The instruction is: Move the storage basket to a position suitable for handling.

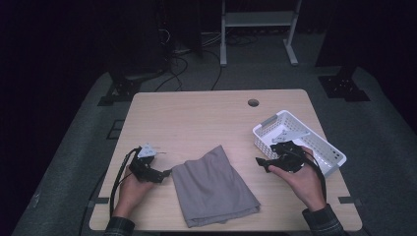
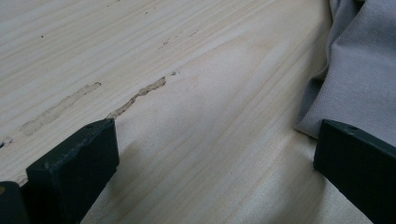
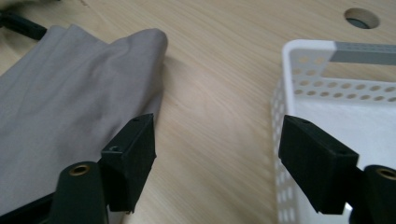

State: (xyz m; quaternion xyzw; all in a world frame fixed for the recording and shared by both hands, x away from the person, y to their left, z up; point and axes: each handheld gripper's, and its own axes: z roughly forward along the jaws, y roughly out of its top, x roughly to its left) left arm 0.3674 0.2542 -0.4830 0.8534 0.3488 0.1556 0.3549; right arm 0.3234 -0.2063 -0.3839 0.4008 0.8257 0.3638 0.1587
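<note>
High view: left gripper (image 1: 166, 173) wide, empty, touching cloth's (image 1: 211, 189) left edge; right gripper (image 1: 262, 164) wide, empty, between cloth and basket (image 1: 330, 150). Folded cloth lies center-front of table (image 1: 196, 113). Soft, light, limp; likely best pinched at 2 corners.

A folded grey cloth (image 1: 214, 188) lies on the surface (image 1: 196, 118) between the left claw (image 1: 166, 173) and right claw (image 1: 260, 163) (a white basket (image 1: 328, 147) just behind the right one)

No lettering, label, brand, number or sign can be read anywhere.
</note>
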